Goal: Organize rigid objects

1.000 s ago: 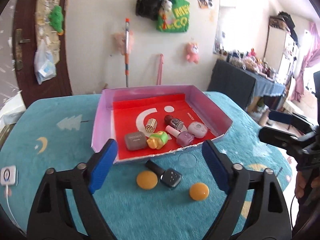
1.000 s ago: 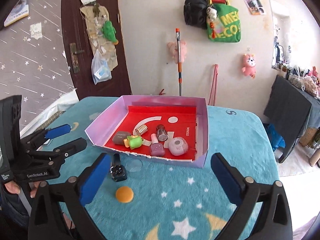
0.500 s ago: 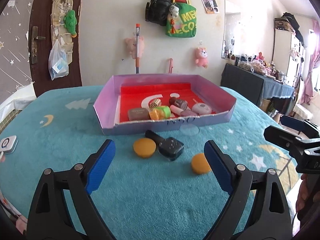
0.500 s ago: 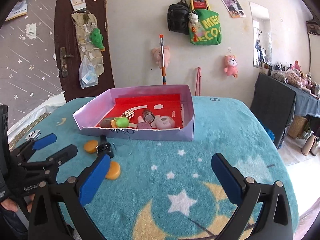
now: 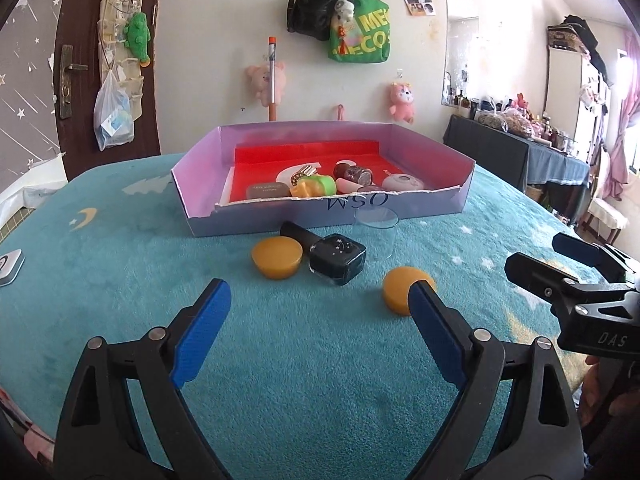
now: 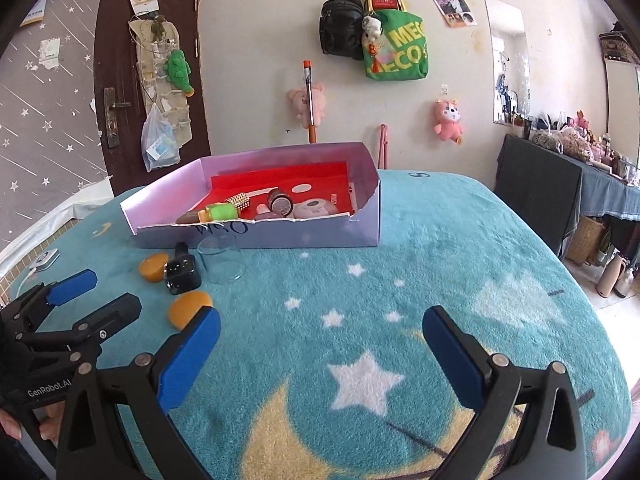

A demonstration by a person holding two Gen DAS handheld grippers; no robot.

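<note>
1. The dark nail polish bottle (image 5: 338, 260) lies on its side on the teal blanket (image 5: 312, 360), just in front of the tray's near wall. Its black cap points away toward the tray and to the left; its square body faces the left gripper. The long axis therefore runs roughly along the left gripper's line of sight, slightly skewed.
2. An orange disc (image 5: 276, 258) sits touching or nearly touching the bottle's left side. A second orange disc (image 5: 400, 288) lies nearer, to the right, partly behind the left gripper's right finger. A clear glass cup (image 5: 376, 236) stands just right of the bottle, close to the tray wall.
3. The lilac tray (image 5: 192, 200), with a red floor, already holds several small items; these four pieces are outside it.
4. The left gripper (image 5: 320, 320) is spread wide and empty, low over the blanket, with the bottle straight ahead between its fingers. It is clearly the nearer tool.
5. The right gripper (image 6: 320, 348) is also spread and empty, and faces bare blanket; the loose pieces lie well off to its left.
6. My judgement: the left gripper moves forward and closes across the bottle's body, minding the adjacent disc.
</note>
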